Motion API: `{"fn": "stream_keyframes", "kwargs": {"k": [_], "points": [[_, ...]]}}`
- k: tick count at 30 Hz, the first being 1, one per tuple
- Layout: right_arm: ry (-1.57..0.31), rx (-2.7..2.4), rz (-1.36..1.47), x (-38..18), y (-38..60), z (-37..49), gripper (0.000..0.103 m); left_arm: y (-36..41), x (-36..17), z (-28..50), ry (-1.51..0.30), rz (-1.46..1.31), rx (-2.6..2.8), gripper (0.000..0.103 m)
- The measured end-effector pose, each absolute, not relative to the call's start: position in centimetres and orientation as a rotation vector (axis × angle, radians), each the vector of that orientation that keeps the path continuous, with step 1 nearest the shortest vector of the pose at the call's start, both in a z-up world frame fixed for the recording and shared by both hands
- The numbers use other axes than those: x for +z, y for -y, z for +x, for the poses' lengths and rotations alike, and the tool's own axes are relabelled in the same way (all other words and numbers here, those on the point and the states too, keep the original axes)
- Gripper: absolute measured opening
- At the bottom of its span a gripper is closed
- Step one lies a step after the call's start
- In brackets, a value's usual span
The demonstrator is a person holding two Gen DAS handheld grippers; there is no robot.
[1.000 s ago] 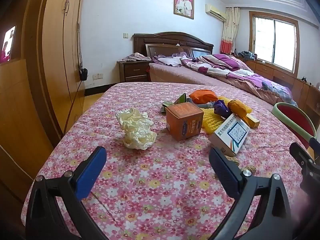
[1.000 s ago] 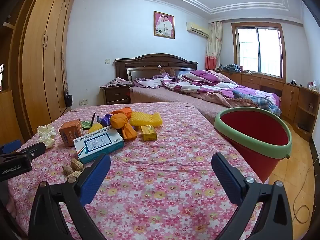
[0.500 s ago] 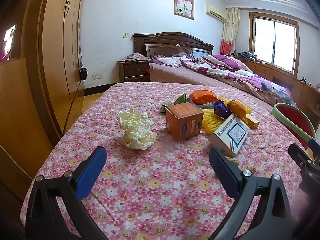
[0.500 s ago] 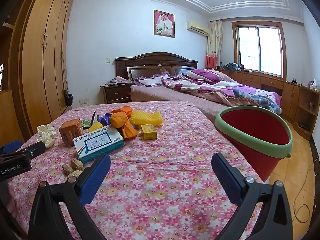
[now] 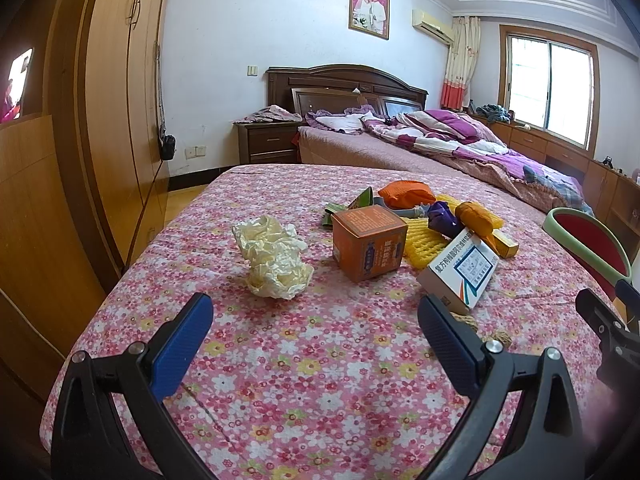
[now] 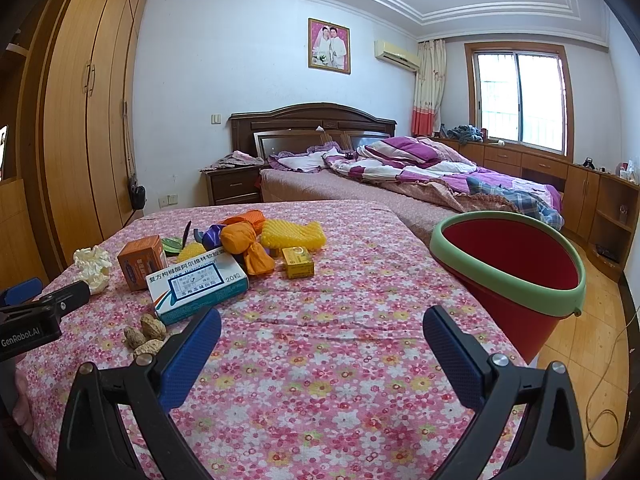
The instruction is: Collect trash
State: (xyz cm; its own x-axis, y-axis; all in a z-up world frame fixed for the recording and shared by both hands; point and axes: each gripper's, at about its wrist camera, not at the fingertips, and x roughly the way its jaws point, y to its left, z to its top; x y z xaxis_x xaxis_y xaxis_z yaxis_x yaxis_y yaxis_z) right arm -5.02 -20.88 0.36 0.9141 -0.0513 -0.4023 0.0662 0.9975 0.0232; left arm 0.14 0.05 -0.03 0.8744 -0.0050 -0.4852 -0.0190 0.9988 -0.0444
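Trash lies scattered on the flowered counter [image 5: 320, 380]: in the left wrist view, crumpled paper [image 5: 274, 258] sits beside an orange box [image 5: 368, 242], ahead of the left hand-held gripper [image 5: 316, 332], spread wide and empty. In the right wrist view, the right hand-held gripper [image 6: 322, 340] gapes wide, empty; red bucket [image 6: 516, 268] at the counter's right edge, peanuts [image 6: 146, 334] near the left finger.

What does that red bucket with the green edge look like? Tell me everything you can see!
The red bucket looks like soft plastic or rubber, with a thick pale green rim. It narrows toward the bottom like a cone. It is tilted, its open mouth turned toward the flowery tablecloth, at the table's right edge. The part of its inside that shows looks empty. A small peg sticks out under the rim. What holds it up cannot be seen. Neither gripper touches it.
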Motion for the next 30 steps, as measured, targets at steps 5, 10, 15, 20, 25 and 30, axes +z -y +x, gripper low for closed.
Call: {"fn": "stream_keyframes", "kwargs": {"k": [5,10,15,20,25,30], "points": [[-0.414,-0.059,0.036,0.33,20.86,-5.01,0.103,-0.02,0.19,0.22,-0.507,-0.048,0.008,0.101],[-0.413,-0.06,0.035,0.31,20.84,-4.97,0.103,-0.02,0.19,0.24,-0.506,-0.049,0.007,0.101],[-0.416,-0.06,0.033,0.29,20.82,-4.96,0.103,-0.18,0.28,0.18,-0.505,-0.049,0.006,0.101],[-0.417,-0.06,0.034,0.28,20.82,-4.95,0.103,-0.16,0.32,0.19,-0.505,-0.048,0.006,0.101],[-0.416,-0.06,0.032,0.26,20.82,-4.94,0.103,-0.3,0.26,0.26,-0.505,-0.053,0.004,0.101],[-0.417,-0.06,0.031,0.24,20.82,-4.91,0.103,-0.21,0.3,0.35,-0.504,-0.052,0.004,0.101]]}}
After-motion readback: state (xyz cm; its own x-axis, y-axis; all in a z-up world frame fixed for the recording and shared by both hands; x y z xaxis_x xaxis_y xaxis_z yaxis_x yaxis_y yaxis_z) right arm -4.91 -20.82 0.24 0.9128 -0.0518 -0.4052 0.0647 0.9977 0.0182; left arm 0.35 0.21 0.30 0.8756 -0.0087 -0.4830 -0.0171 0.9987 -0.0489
